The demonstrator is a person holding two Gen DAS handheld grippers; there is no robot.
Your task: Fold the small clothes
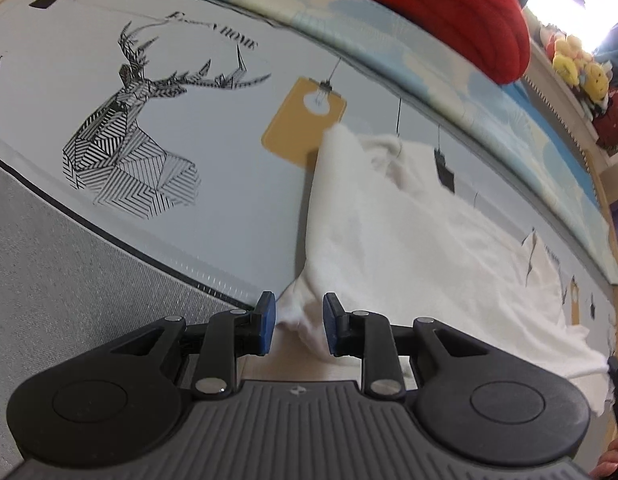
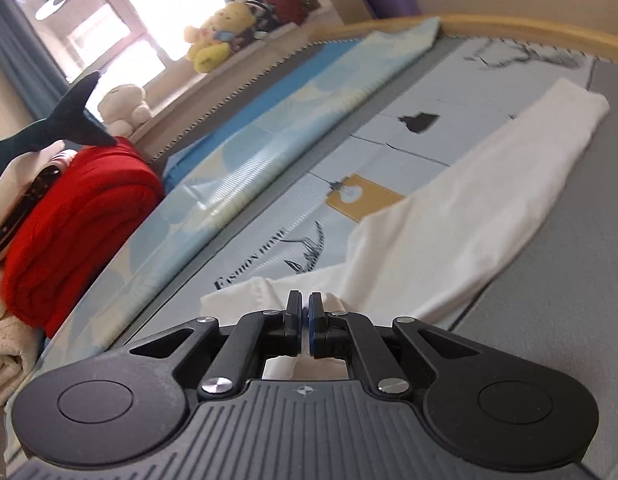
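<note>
The work surface is a bed (image 1: pixel 237 152) covered with a pale grey-blue printed sheet, bordered along its near edge by a coarser grey woven band (image 1: pixel 69 280). The sheet carries a black line-drawn stag's head (image 1: pixel 137 140), small black hanging shapes, and a mustard-yellow tag with a light bulb (image 1: pixel 305 120). Beside the stag the words "FASHION HOME" (image 2: pixel 251 256) can be read in the right wrist view; in the left wrist view only "HOME" is legible.

Along the far edge of the bed lies a light blue and cream patterned quilt (image 2: pixel 269 140), and on it a folded red blanket (image 2: pixel 81 216) with a dark shark plush (image 2: pixel 49 128) resting above. Behind runs a window ledge with a yellow plush toy (image 2: pixel 221 36) and a white plush toy (image 2: pixel 125 108), bright window panes, a blue curtain, and a purple box further along. A wooden bed rail (image 2: pixel 549 34) curves round the end.

The white garment (image 1: pixel 409 240) lies spread lengthways on the sheet, near the grey band, its far end covering a corner of the yellow tag.

The left gripper (image 1: pixel 299 330) hangs over the near end of the garment, jaws apart, white cloth lying between them. The right gripper (image 2: pixel 305 322) has its jaws together, pinched on a fold of the garment's edge.
</note>
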